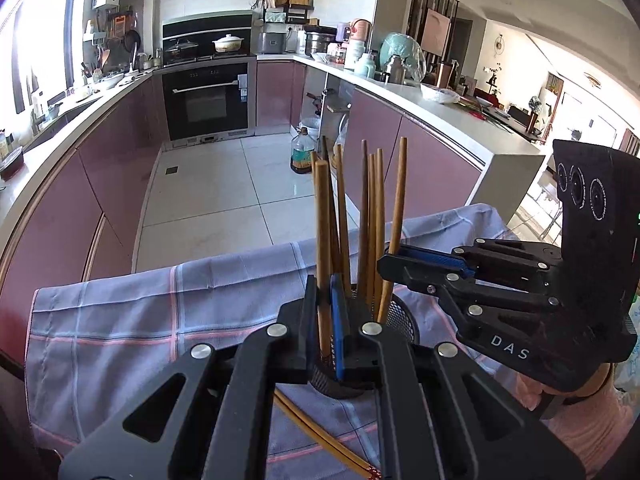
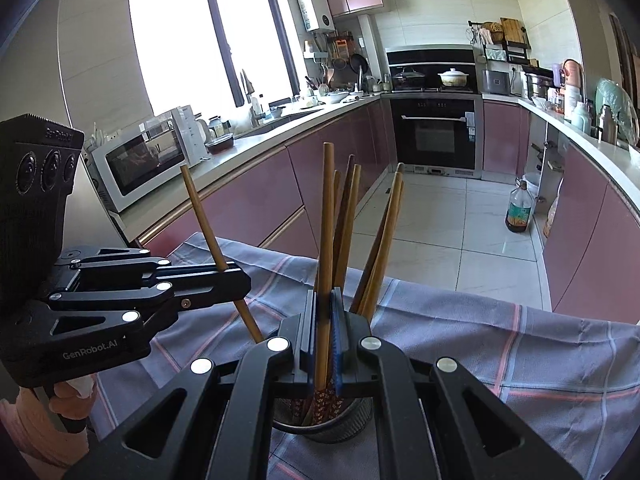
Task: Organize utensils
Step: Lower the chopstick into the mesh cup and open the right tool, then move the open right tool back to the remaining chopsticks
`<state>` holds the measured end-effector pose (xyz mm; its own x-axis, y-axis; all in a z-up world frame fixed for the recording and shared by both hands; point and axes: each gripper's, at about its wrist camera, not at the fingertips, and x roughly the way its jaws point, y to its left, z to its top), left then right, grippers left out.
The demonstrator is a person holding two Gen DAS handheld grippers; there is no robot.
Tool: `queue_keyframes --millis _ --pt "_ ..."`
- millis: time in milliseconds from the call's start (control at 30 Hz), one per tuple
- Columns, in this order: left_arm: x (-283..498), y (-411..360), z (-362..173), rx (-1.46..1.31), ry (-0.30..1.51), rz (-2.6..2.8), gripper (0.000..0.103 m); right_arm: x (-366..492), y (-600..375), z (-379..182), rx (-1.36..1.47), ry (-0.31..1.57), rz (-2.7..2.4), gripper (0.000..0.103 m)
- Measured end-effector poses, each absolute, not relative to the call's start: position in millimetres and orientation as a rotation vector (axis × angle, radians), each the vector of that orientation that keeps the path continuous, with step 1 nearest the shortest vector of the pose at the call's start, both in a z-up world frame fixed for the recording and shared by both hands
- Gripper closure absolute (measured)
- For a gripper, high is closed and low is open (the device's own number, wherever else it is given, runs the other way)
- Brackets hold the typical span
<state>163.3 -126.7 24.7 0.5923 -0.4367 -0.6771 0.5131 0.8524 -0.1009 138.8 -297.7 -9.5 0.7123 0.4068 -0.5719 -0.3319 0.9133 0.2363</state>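
Observation:
A black mesh holder (image 1: 402, 322) (image 2: 354, 418) stands on a checked lilac cloth (image 1: 120, 320) (image 2: 520, 340) with several wooden chopsticks upright in it. My left gripper (image 1: 325, 292) (image 2: 240, 276) is shut on one chopstick (image 1: 322, 220) (image 2: 200, 208), tilted, just left of the holder; its lower end is hidden. My right gripper (image 2: 325, 296) (image 1: 386, 260) is shut on another chopstick (image 2: 328, 220) (image 1: 398, 200), whose patterned lower end reaches into the holder. Two loose chopsticks (image 1: 320, 436) lie on the cloth under the left gripper.
The cloth's far edge drops to a tiled floor (image 1: 224, 184). Pink-fronted counters (image 2: 256, 196) run along both sides, with a microwave (image 2: 136, 160) on the left one. An oil bottle (image 2: 519, 210) stands on the floor. A hand in a pink sleeve (image 1: 576, 420) holds the right gripper.

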Motion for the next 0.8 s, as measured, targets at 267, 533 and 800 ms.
queue_keyframes --millis 267,533,800 --pt "185 -123 9 0.079 0.787 -0.539 0.092 145 -298 -14 0.129 0.678 0.383 0.095" --pt "190 -118 -3 0.058 0.779 -0.514 0.079 142 -300 -18 0.136 0.671 0.357 0.079" --pt "180 -105 -15 0.044 0.742 -0.489 0.068 129 -300 -18 0.120 0.650 0.334 0.076"
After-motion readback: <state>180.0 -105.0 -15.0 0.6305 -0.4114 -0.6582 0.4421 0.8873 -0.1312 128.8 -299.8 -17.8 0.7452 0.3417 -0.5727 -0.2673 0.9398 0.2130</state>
